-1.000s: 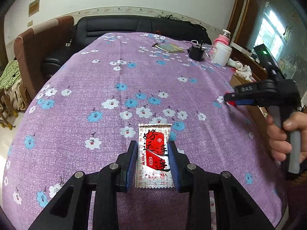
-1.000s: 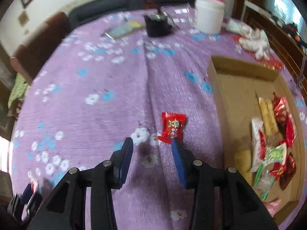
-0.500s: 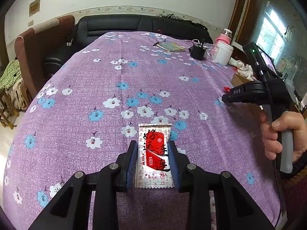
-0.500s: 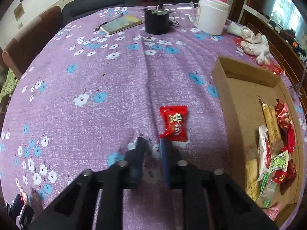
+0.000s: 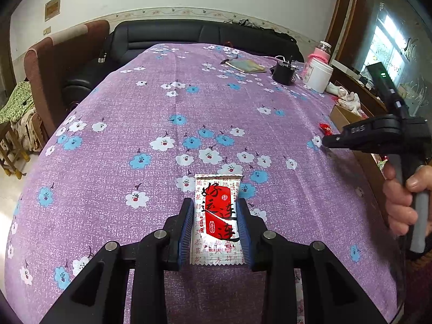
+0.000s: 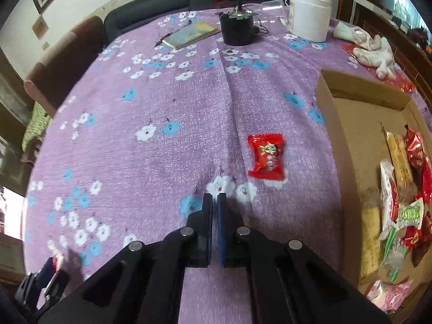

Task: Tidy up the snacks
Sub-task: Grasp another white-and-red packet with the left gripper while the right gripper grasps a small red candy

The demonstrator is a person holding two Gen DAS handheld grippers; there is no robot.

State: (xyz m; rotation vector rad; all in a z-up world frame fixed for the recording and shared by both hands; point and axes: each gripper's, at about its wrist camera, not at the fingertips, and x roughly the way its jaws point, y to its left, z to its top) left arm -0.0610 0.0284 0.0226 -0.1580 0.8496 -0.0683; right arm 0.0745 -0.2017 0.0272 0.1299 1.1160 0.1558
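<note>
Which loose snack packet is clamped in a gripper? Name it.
The white packet with red panel and black characters, pinched between the left gripper pads. The small red candy wrapper lies free on the purple floral tablecloth, ahead of the shut, empty right gripper.

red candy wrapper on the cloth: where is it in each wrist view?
Left wrist: red candy, a sliver at the far right, partly hidden by the right gripper.
Right wrist: center-right, flat on the cloth, left of the cardboard box.
Shared landmark: white jar.
</note>
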